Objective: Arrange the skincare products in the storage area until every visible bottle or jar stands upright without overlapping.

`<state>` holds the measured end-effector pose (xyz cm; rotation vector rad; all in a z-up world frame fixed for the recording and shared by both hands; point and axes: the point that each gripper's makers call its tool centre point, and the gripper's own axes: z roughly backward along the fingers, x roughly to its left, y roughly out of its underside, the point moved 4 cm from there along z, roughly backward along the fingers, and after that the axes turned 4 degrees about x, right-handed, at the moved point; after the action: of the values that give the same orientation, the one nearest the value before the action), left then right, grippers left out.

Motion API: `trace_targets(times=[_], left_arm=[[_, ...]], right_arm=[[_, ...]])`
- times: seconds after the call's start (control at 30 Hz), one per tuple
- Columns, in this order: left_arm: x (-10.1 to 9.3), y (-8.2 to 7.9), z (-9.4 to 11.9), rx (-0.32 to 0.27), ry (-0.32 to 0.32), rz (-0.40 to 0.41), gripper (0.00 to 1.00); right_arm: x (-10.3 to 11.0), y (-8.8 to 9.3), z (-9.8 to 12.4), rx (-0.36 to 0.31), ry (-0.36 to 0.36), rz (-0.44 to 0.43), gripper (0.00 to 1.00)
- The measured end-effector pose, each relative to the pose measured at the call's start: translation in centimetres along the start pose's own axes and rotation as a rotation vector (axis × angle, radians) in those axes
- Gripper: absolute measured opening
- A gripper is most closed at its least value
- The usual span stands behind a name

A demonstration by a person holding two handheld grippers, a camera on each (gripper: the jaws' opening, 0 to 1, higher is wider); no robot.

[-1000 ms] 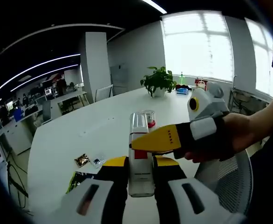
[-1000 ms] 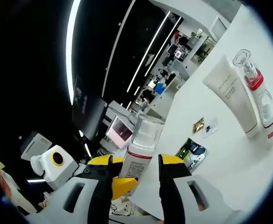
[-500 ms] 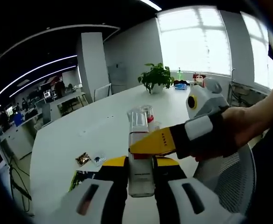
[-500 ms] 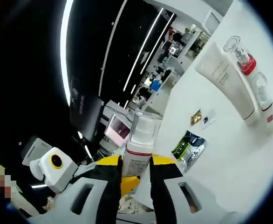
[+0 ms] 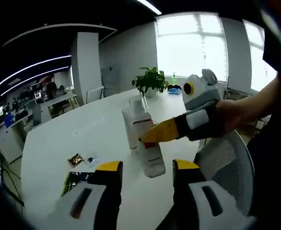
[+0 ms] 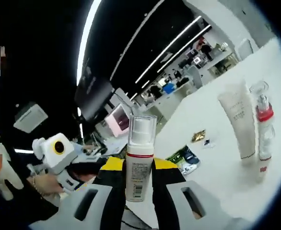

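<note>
Gripping pump bottle (image 6: 139,160) w/ right gripper (image 6: 139,178), tube (image 6: 239,125) & sachets (image 6: 198,136) beyond

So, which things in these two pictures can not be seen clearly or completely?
- Pump bottle, right gripper view: its base is hidden between the right gripper's jaws; the label print is too small to read.
- Same bottle, left gripper view: the right gripper crosses its middle.
- White tube and red-collared bottle, right gripper view: lettering too small.
- Small packets, left gripper view: too small to identify.
</note>
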<state>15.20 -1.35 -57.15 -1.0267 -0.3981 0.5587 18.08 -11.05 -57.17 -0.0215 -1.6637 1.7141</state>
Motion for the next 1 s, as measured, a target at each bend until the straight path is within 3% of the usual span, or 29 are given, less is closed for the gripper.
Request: trace_targets(times=[0.17,0.33,0.47,0.7,0.83,1.0], left_arm=[[0.7,-0.9,1.0,-0.024,0.065,-0.009,0.45],[-0.1,-2.6,1.5,-0.054,0.173,-0.056,0.46],[-0.5,-2.8,1.5,-0.032,0.236,-0.089,0.43],[-1.6,-2.8,1.3,0.017,0.346,-0.165,0.39],[-2.3,-2.6,1.1,0.044,0.376,-0.204,0.35],[-3.0,-2.8,1.0,0.033,0.397,-0.23,0.32]], right_arm=[[1.0,0.9,0.1,0.146,-0.085,0.217,0.19],[1.7,1.7,0.0,0.222,-0.158,0.374,0.19],[2.5,2.2,-0.1,0.271,-0.221,0.488,0.19],[3.3,2.6,0.0,0.306,-0.302,0.593,0.19],[4.1,2.8,0.1,0.325,-0.344,0.646,0.19],[4.3,3.1,0.2,0.35,-0.371,0.676,0.19]])
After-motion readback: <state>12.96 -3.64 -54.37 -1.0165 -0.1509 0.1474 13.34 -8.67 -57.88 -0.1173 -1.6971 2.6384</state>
